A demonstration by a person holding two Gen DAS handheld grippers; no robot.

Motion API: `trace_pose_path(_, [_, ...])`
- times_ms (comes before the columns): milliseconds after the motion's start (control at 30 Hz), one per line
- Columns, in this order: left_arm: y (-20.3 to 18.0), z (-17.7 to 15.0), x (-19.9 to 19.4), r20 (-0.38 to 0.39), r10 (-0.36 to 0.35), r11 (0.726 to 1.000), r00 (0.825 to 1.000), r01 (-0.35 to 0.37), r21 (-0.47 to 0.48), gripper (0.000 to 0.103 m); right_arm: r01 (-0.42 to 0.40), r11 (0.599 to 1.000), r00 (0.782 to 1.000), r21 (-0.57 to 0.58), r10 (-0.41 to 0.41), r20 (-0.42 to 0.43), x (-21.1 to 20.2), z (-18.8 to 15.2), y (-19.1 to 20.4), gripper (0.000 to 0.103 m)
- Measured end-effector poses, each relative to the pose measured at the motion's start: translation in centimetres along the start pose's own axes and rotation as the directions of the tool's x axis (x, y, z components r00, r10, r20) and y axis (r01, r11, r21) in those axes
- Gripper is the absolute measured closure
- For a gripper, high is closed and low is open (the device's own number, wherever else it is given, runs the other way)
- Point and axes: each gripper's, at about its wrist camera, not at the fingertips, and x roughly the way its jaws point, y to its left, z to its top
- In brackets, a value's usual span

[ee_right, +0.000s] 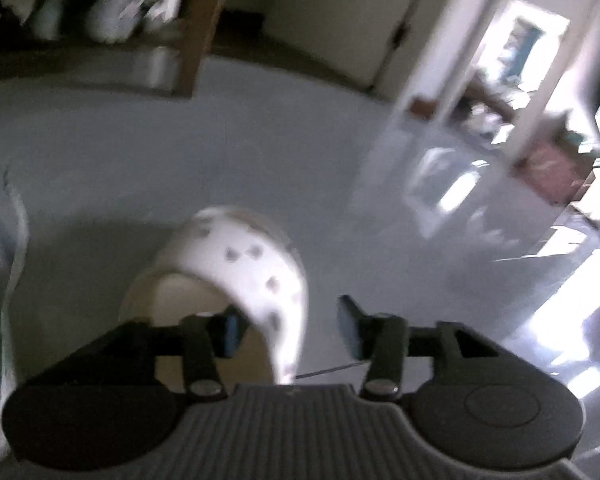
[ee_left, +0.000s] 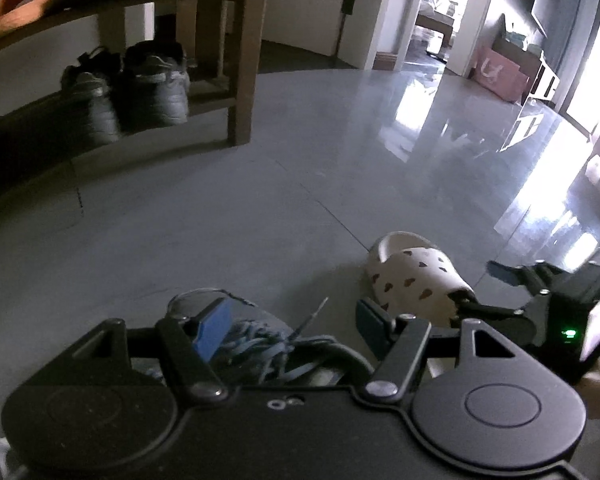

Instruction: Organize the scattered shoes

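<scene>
A dark sneaker with blue laces [ee_left: 260, 344] lies on the grey floor between the blue pads of my left gripper [ee_left: 291, 324]. The gripper is open, and floor shows between its right pad and the shoe. Just to the right lies a white slipper with dark heart spots [ee_left: 416, 276] [ee_right: 240, 256]. My right gripper [ee_right: 291, 330] [ee_left: 480, 288] is open over it. Its left finger sits in the slipper's opening, its right finger stands outside, and the side of the upper is between them. The right wrist view is blurred.
A wooden shoe rack [ee_left: 244, 60] stands at the left. It has dark sneakers [ee_left: 152, 84] on the low shelf and orange slippers [ee_left: 16, 4] above. A pink box [ee_left: 500, 72] and a bright doorway are far right. A pale blurred shape [ee_right: 0, 260] is at the left edge.
</scene>
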Motion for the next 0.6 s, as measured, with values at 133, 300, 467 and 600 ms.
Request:
trace_pose_path(133, [2.1, -0.7, -2.1, 0.001, -0.023, 0.999, 1.0, 0.023, -0.022, 0.034, -0.08, 0.997, 0.997, 0.0, 0.08, -0.007, -4.8, 0.9, 1.0, 0.042])
trace_pose_path(300, [5.6, -1.7, -3.8, -0.011, -0.013, 0.992, 1.0, 0.012, -0.129, 0.034, -0.001, 0.999, 0.999, -0.053, 0.004, 0.043, -7.2, 2.2, 2.9, 0.038])
trace_pose_path(467, [6.9, -1.8, -4.4, -0.014, 0.0, 0.992, 1.0, -0.002, -0.13, 0.034, -0.091, 0.996, 0.996, 0.002, 0.091, -0.025, -6.6, 3.1, 2.6, 0.038])
trace_pose_path(600, [6.9, -2.3, -4.6, -0.016, 0.012, 0.993, 1.0, -0.014, -0.115, 0.034, -0.25, 0.963, 0.965, 0.105, 0.256, -0.053, -8.1, 3.9, 3.6, 0.038])
